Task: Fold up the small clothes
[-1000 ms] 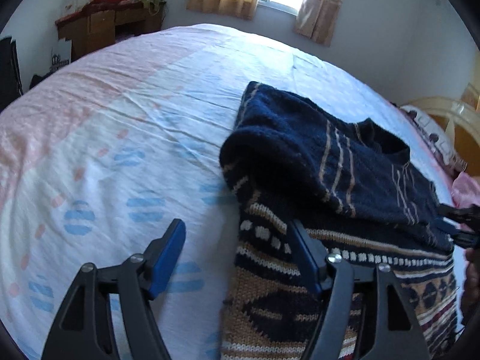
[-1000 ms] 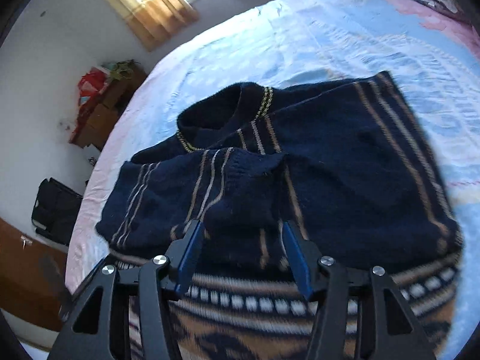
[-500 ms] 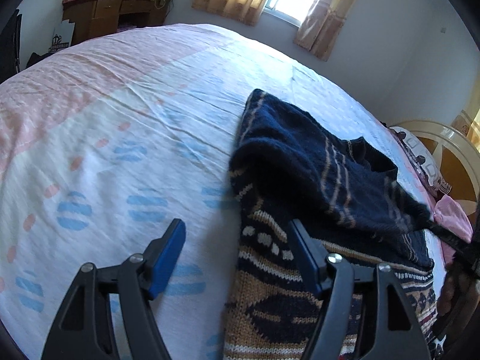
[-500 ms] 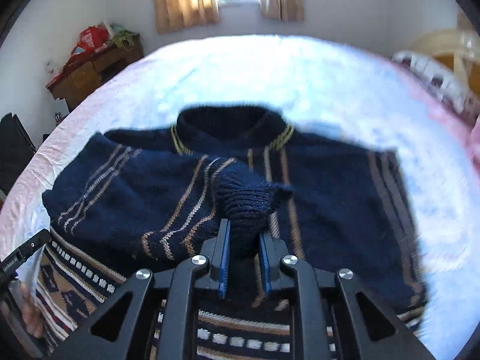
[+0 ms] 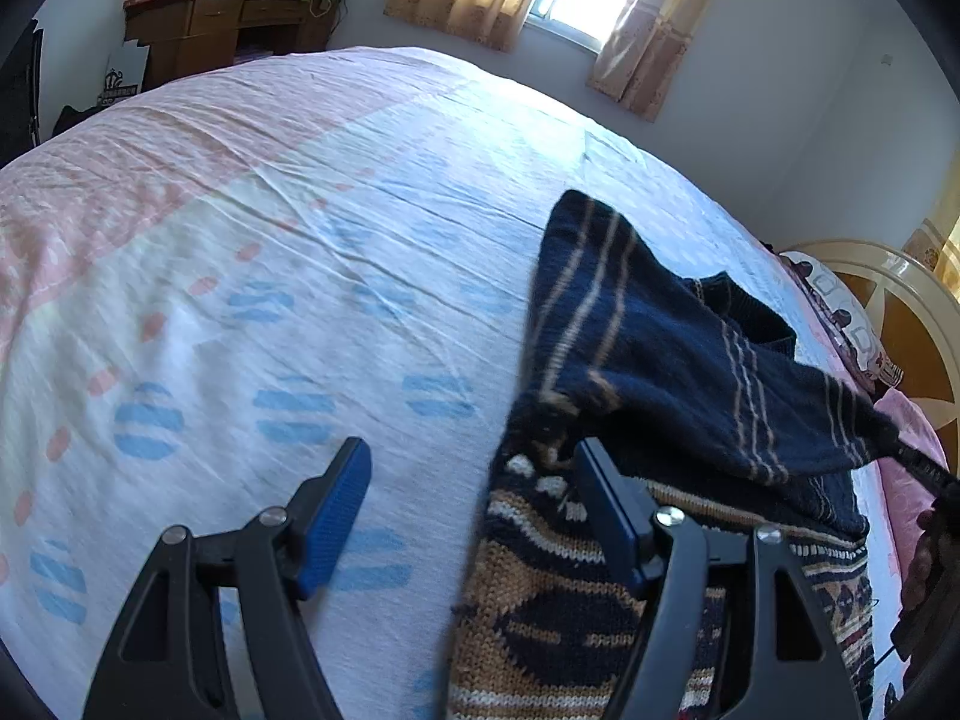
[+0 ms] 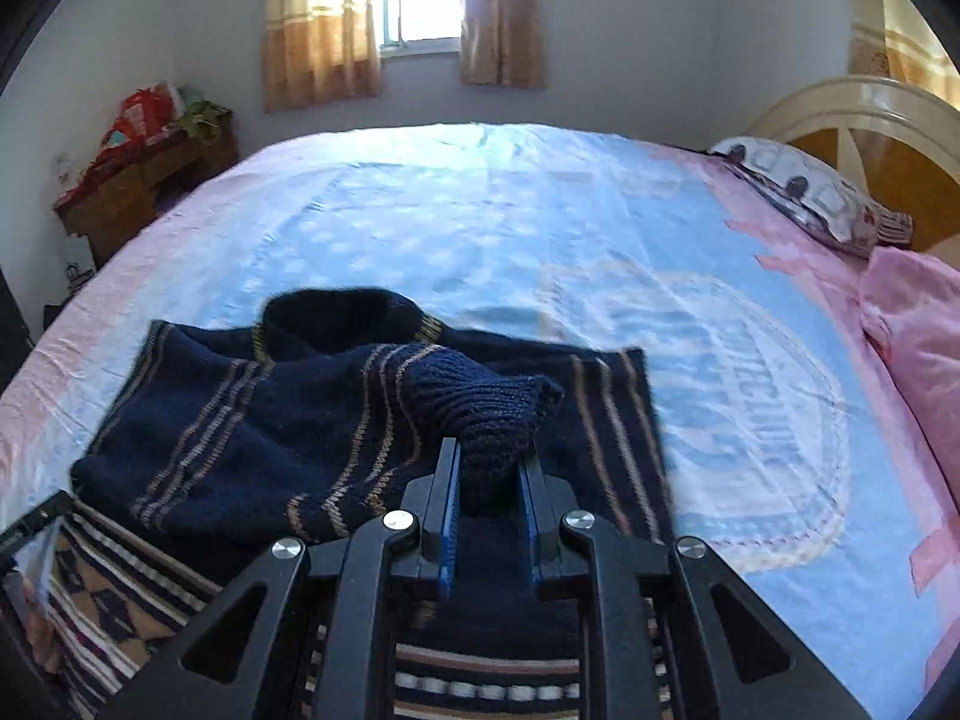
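A dark navy knit sweater point(image 5: 660, 348) with tan stripes and a patterned hem lies on the bed. My right gripper point(image 6: 487, 459) is shut on the sweater's sleeve cuff point(image 6: 480, 396) and holds it lifted above the body of the sweater point(image 6: 240, 420). In the left wrist view the sleeve stretches taut toward the right edge. My left gripper point(image 5: 471, 456) hovers over the hem's left edge. Its jaws are opening, with nothing pinched between them. Its right finger is over the knit and its left finger over the sheet.
The bed sheet point(image 5: 240, 300) is pale blue and pink. A pillow point(image 6: 804, 192) and a cream headboard point(image 6: 870, 114) are at the right, with pink bedding point(image 6: 918, 324) beside them. A cluttered wooden desk point(image 5: 216, 30) stands by the far wall.
My right gripper shut on the sleeve cuff, then rose and turned, drawing the sleeve up and across the sweater. The left gripper stayed over the hem's edge.
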Tool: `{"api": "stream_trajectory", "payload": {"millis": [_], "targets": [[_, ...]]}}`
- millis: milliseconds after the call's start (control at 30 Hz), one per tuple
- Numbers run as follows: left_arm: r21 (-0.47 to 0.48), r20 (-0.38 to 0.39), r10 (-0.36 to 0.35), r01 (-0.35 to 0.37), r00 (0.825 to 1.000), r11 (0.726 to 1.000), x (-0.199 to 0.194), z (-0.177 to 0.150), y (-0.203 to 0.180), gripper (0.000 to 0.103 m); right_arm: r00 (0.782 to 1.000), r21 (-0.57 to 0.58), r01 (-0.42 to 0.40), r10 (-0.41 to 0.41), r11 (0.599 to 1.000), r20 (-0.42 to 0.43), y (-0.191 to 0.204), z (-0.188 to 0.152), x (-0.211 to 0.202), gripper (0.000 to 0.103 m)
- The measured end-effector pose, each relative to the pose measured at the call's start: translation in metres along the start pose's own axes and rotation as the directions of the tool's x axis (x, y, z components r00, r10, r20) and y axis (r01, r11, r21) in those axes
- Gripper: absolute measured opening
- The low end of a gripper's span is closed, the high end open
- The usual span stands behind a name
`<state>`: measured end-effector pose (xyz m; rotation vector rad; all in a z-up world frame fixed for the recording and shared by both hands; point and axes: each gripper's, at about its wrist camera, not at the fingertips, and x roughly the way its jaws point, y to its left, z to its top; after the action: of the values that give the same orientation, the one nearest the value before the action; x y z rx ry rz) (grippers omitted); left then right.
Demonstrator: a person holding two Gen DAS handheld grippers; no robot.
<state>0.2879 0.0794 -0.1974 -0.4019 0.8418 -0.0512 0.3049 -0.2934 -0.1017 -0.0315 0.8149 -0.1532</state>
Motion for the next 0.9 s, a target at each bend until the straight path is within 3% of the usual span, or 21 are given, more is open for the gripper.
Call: {"api": "stream_trajectory", "payload": {"millis": [233, 367, 467, 533, 633, 700, 767, 900], "targets": [[0.015, -0.004, 0.016, -0.016, 1.0, 1.0, -0.002, -0.001, -0.003, 0.077, 0.989, 0.083, -0.002, 0.015, 0.997, -0.145, -0.023, -0.027, 0.043, 0.018], [0.017, 0.016, 0.056, -0.056, 0.998, 0.998, -0.018, 0.007, -0.007, 0.078, 0.986, 0.169, -0.018, 0.045, 0.985, -0.159, -0.038, -0.036, 0.039, 0.031], [0.073, 0.09, 0.104, -0.111, 0.99, 0.991, -0.035, 0.017, -0.022, 0.078, 0.992, 0.147, 0.023, -0.004, 0.989, -0.128, -0.038, -0.034, 0.027, 0.036], [0.146, 0.12, 0.137, -0.154, 0.983, 0.977, -0.036, 0.024, -0.038, 0.087, 0.997, 0.123, 0.016, -0.006, 0.992, -0.081, -0.033, -0.029, 0.018, 0.039], [0.222, 0.137, 0.166, -0.194, 0.976, 0.956, -0.026, 0.031, -0.058, 0.087, 0.998, 0.074, -0.027, 0.031, 0.997, -0.054, -0.018, -0.012, 0.02, 0.048], [0.266, 0.146, 0.189, -0.223, 0.971, 0.938, -0.017, 0.033, -0.069, 0.087, 0.998, 0.086, -0.05, 0.053, 0.995, -0.044, -0.014, -0.002, 0.026, 0.048], [0.307, 0.144, 0.215, -0.25, 0.966, 0.918, -0.006, 0.033, -0.077, 0.087, 0.993, 0.132, -0.098, 0.106, 0.986, -0.05, -0.016, 0.007, 0.039, 0.048], [0.348, 0.112, 0.252, -0.276, 0.961, 0.896, 0.02, 0.027, -0.081, 0.087, 0.988, 0.161, -0.042, 0.064, 0.986, -0.137, -0.02, 0.012, 0.074, 0.048]]}}
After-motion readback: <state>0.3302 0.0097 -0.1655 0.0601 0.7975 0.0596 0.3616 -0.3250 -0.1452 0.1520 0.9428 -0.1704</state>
